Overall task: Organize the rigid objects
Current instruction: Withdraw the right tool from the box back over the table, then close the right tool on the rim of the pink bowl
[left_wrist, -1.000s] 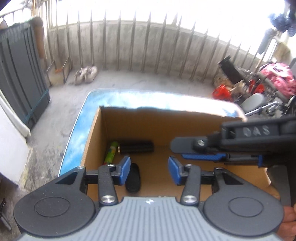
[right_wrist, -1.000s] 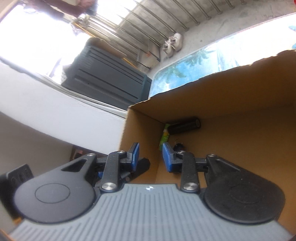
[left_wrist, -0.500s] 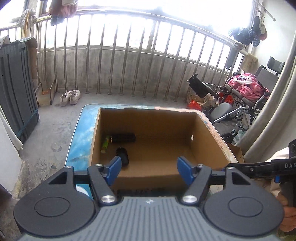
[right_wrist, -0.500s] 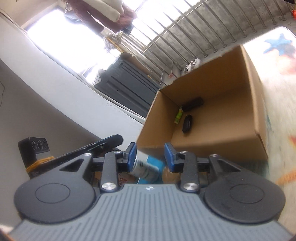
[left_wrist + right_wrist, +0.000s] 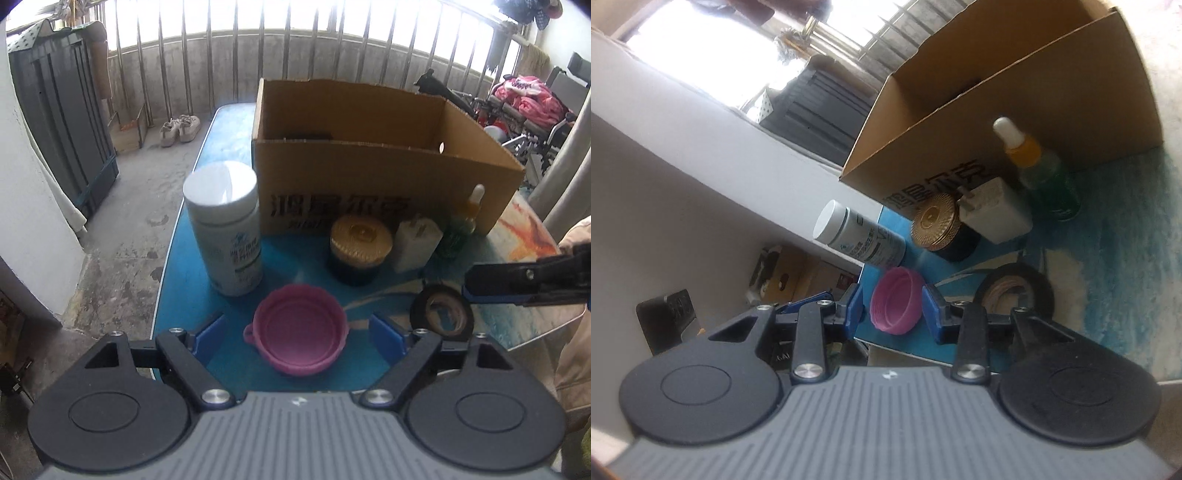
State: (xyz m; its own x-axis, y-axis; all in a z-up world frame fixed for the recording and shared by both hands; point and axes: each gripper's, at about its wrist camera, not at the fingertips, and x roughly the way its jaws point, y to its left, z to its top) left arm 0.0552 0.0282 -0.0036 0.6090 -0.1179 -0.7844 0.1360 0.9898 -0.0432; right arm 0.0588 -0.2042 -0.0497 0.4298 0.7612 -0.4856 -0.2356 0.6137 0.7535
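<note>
A pink bowl sits on the blue table in front of a cardboard box. My left gripper is open wide, its fingers on either side of the bowl without touching it. My right gripper is open; in its own view the bowl lies between its fingers, but in the left wrist view its finger hovers at the right above a black tape roll. A white bottle, a gold-lidded jar, a white charger and a green dropper bottle stand before the box.
The blue table has its left edge beside the white bottle, with concrete floor below. A dark cabinet stands at the left, a railing behind. Wheelchairs and pink cloth are at the far right. Dark items lie inside the box, mostly hidden.
Both grippers pulled back out of the box and dropped low in front of it. The left jaws opened wider; the right jaws opened too. The box's inside is now mostly out of sight.
</note>
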